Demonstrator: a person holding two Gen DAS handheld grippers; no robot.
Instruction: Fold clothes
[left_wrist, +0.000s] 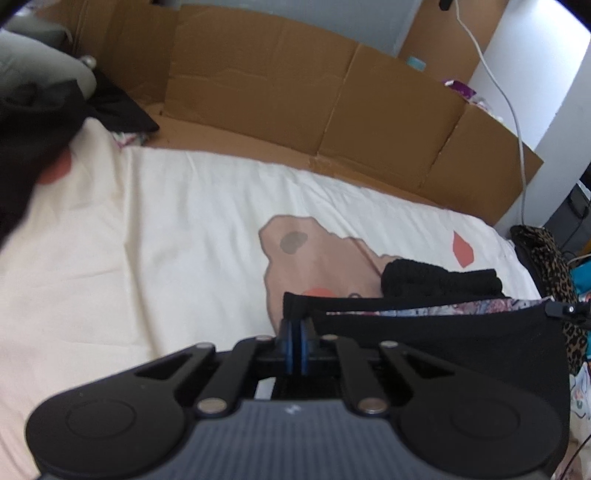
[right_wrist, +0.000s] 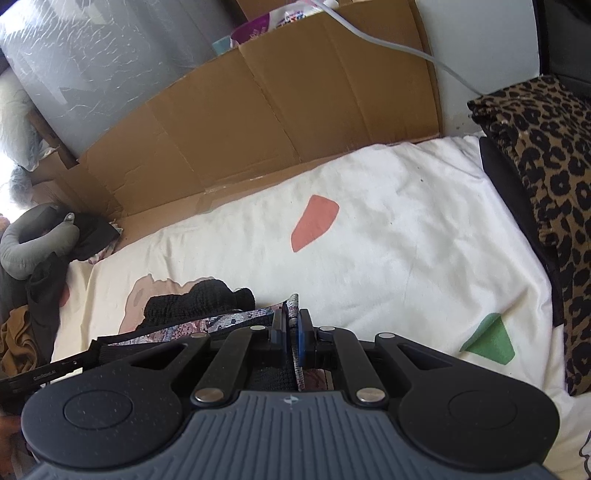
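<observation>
A black garment (left_wrist: 461, 343) with a patterned pink-grey lining (left_wrist: 454, 308) hangs stretched between both grippers above the bed. My left gripper (left_wrist: 295, 325) is shut on its black corner. My right gripper (right_wrist: 291, 321) is shut on the other corner, where the patterned lining (right_wrist: 229, 319) shows. In the left wrist view the right gripper's tip (left_wrist: 561, 309) appears at the far right edge. A black knitted piece (left_wrist: 436, 277) lies bunched on the sheet just beyond the held edge, seen also in the right wrist view as a black knitted piece (right_wrist: 199, 299).
The bed has a cream sheet (left_wrist: 166, 221) with coloured patches. Flattened cardboard (left_wrist: 295, 96) lines the far side. A leopard-print cloth (right_wrist: 546, 177) lies at the right, a grey neck pillow (right_wrist: 33, 240) and dark clothes (left_wrist: 37, 140) at the left. A white cable (left_wrist: 506, 99) hangs by the wall.
</observation>
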